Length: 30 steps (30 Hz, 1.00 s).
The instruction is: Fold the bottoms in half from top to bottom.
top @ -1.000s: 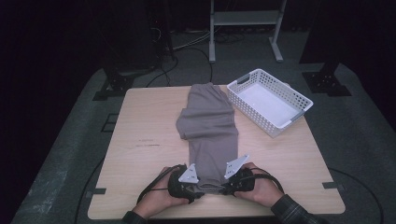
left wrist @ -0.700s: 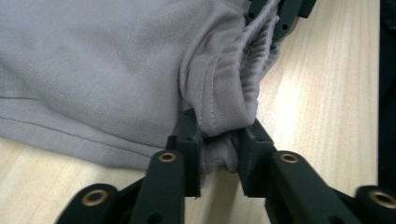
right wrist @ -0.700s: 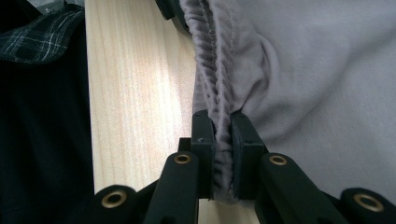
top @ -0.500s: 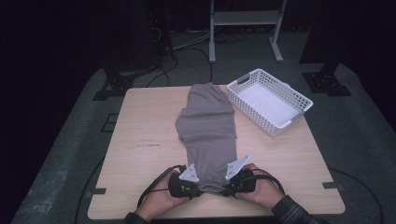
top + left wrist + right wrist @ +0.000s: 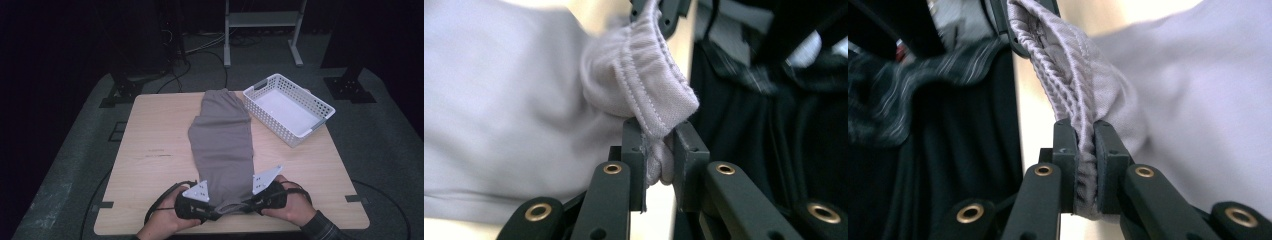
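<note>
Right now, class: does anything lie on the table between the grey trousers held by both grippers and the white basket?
Nothing visible does. The left gripper and right gripper each pinch the waistband of the grey trousers. The white basket stands just right of the trousers' far end, with bare table between them.

My bench (image 5: 150, 165) is a pale wooden top with rounded corners, standing on a grey floor (image 5: 380, 150). Down its middle lie grey trousers (image 5: 222, 140), spread flat, running from the far edge toward the near edge where I stand, with the gathered waistband at my end. At the far right corner sits a white perforated basket (image 5: 287, 109), set at an angle, just beside the trousers' far end. A small dark mark shows on the bare wood left of the trousers.
</note>
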Motion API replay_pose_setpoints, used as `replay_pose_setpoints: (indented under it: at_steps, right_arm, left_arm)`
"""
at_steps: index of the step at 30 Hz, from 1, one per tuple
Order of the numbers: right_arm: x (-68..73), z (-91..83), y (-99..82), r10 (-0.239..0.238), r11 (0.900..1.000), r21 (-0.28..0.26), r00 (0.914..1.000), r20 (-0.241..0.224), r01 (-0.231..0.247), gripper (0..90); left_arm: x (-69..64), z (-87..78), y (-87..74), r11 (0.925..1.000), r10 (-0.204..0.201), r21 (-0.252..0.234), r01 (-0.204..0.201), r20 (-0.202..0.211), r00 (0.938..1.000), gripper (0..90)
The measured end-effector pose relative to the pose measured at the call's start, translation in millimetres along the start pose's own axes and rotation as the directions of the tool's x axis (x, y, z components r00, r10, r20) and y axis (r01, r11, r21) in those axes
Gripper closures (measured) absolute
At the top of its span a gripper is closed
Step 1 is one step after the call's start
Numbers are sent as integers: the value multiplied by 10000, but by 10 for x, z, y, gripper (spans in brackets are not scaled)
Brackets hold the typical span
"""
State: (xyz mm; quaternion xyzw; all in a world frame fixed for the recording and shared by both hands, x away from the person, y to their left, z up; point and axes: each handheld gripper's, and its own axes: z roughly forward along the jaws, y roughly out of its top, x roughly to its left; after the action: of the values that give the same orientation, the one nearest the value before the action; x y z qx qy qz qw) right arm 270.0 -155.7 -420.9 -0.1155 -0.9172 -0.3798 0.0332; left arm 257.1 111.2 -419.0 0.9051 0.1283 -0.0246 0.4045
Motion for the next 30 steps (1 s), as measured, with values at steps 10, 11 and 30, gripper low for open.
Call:
replay_pose_setpoints:
  at_steps: [10,11,30]
  right_arm:
    - [-438,7,167,210,9995,-256,9865,1622,-171,811]
    - [-477,29,161,213,9996,-205,9852,1699,-181,811]
    - [-760,391,70,667,9879,1297,9883,1369,-846,809]
  left_arm:
    - [520,53,133,9963,-786,-470,720,-1569,9845,779]
    - [569,84,119,9952,-935,-449,872,-1654,9818,779]
    - [780,416,-24,9839,-1472,821,1590,-1341,9800,775]
